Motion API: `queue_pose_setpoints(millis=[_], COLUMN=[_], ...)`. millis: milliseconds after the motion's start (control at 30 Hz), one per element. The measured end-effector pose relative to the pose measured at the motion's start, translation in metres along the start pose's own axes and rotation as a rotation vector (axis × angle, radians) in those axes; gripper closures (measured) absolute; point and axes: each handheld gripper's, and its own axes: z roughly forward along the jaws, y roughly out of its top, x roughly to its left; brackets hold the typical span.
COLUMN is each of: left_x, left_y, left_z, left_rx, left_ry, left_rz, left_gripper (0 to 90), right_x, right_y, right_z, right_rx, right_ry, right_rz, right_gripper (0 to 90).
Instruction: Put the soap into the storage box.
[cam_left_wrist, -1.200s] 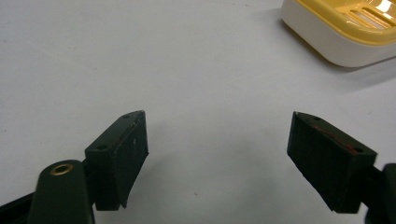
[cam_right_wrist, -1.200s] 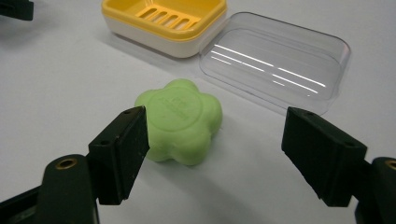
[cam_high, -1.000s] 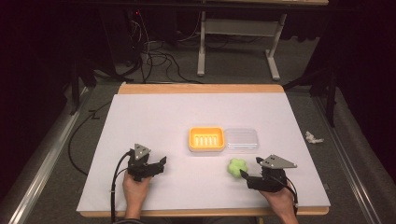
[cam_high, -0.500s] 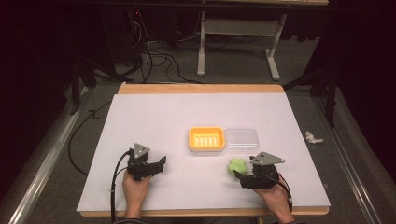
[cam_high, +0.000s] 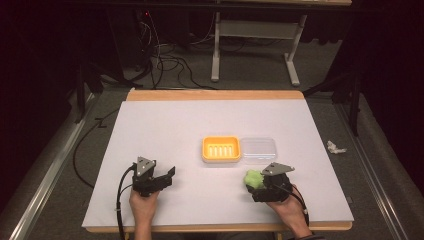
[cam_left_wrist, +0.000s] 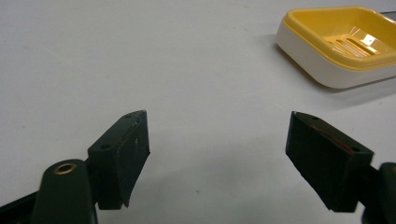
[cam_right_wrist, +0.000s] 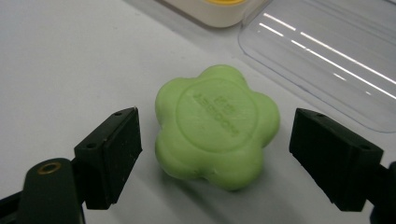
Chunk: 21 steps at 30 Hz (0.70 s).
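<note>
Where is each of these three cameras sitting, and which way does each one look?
High view: above the person's side, looking forward and down on the table; both hands show.
Left gripper view: rides the left gripper, looking past open jaws toward the yellow soap dish.
Right gripper view: rides the right gripper, jaws just opened, apart from the green soap.
Shared: all three show the dish.

Soap (cam_right_wrist: 217, 126): waxy matt green, smooth, embossed lettering on top. Just beyond it, lid (cam_right_wrist: 327, 56): clear glossy plastic, streaky highlights. Next to the lid, soap dish (cam_left_wrist: 345, 44): glossy plastic, yellow tray over white base. Table (cam_high: 165, 125): matt white top, wood edge strip. Right gripper (cam_right_wrist: 215, 158) jaw pads: matt black, slightly scuffed.
</note>
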Motion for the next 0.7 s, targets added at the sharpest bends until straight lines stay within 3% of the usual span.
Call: queue_pose_setpoints(millis=[100,267,433,700], left_x=[0.001,-0.002,-0.001,-0.001], left_y=[0.001,-0.003,-0.003,-0.002], left_z=[0.003,0.004,0.004,0.005], left_rx=[0.025,0.04,0.044,0.05], left_ry=[0.005,0.004,0.004,0.011], left_rz=[-0.026,0.023,0.02,0.012], left_gripper=[20.4,21.2,21.4,21.5], right_x=[0.0,0.0,-0.002,-0.004], right_y=[0.003,0.004,-0.002,0.0], right_z=[0.002,0.01,0.016,0.017], right_rx=[0.003,0.038,0.041,0.051], right_ry=[-0.002,-0.004,0.006,0.02], right_rz=[-0.005,0.003,0.036,0.024], right_gripper=[18.8,22.5,24.9,26.2])
